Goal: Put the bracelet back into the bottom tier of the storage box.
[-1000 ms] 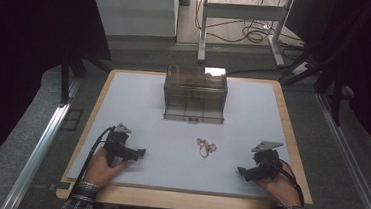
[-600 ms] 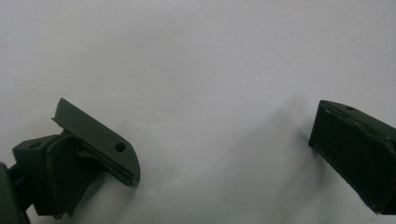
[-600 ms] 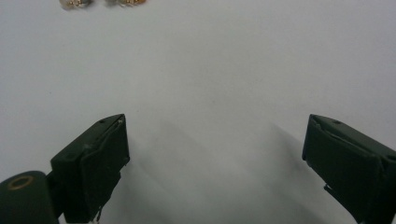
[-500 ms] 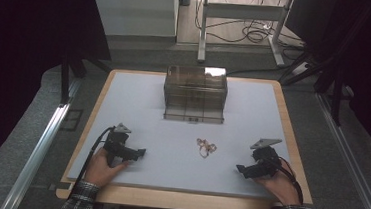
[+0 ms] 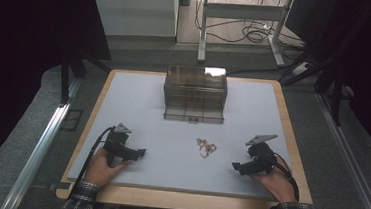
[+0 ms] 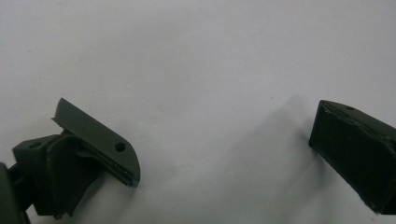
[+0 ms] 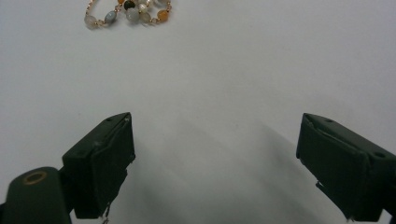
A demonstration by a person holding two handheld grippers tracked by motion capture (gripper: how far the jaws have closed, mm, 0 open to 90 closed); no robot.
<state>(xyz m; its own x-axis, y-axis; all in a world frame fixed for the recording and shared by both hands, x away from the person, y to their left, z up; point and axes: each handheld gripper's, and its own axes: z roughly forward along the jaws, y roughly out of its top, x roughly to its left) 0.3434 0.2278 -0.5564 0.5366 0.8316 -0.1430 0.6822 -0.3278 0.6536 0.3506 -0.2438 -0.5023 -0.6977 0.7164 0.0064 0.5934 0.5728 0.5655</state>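
A small beaded bracelet lies in a loose heap on the pale mat, between the two hands. In the right gripper view its beads are at the top left, ahead of the wide-spread jaws. My right gripper is held low at the mat's front right, open and pointing left toward the bracelet, a short way from it. At the front left my left gripper rests open and points right, with nothing between its fingers. A smoky transparent drawer box stands at the middle back of the mat.
The pale mat covers a wooden table with a narrow bare rim. Beyond the far edge are a desk frame and cables on the floor. A metal rail runs along the left side.
The right gripper has shifted slightly left and forward toward the bracelet. The left gripper has stayed where it was.
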